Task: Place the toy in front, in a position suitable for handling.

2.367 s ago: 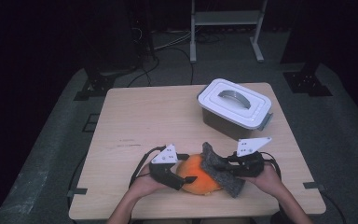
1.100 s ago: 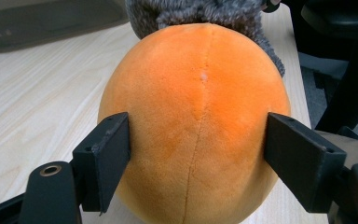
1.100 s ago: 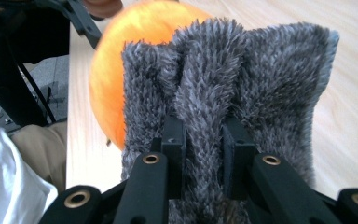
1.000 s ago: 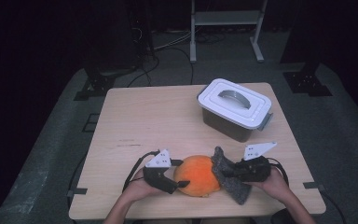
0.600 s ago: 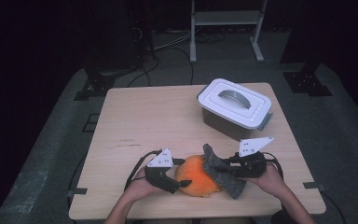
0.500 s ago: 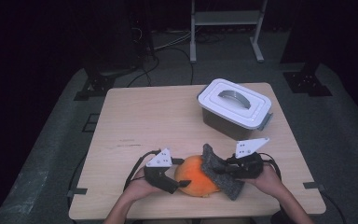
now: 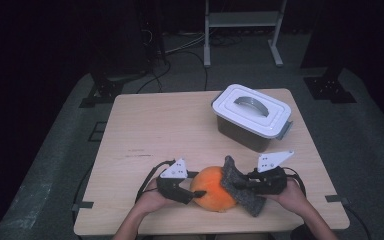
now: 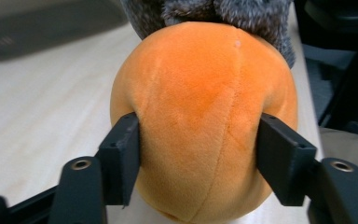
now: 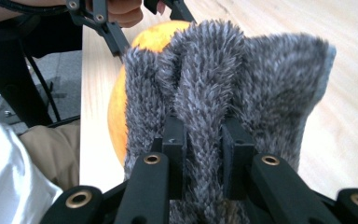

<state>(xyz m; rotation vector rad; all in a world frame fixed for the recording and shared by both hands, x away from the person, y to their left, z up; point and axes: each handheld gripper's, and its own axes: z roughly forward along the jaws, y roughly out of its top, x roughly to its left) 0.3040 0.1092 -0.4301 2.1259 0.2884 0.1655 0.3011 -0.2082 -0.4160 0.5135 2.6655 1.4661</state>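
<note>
Bracing the orange plush ball [image 7: 211,188] at the table's [image 7: 160,130] six o'clock edge, left gripper [image 7: 189,191] clamping its sides, while pinching the grey furry cloth [image 7: 240,186] at three o'clock in the right gripper [image 7: 241,186] for wiping.

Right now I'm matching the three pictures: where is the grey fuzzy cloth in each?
High view: grey fuzzy cloth lies front right, against the orange plush ball.
Left gripper view: top edge, behind the ball.
Right gripper view: centre, pinched by the right gripper.
Shared landmark: the ball.

Lidded box [image 7: 252,116] (far right) blocks; table [image 7: 155,130] left lies free.
</note>
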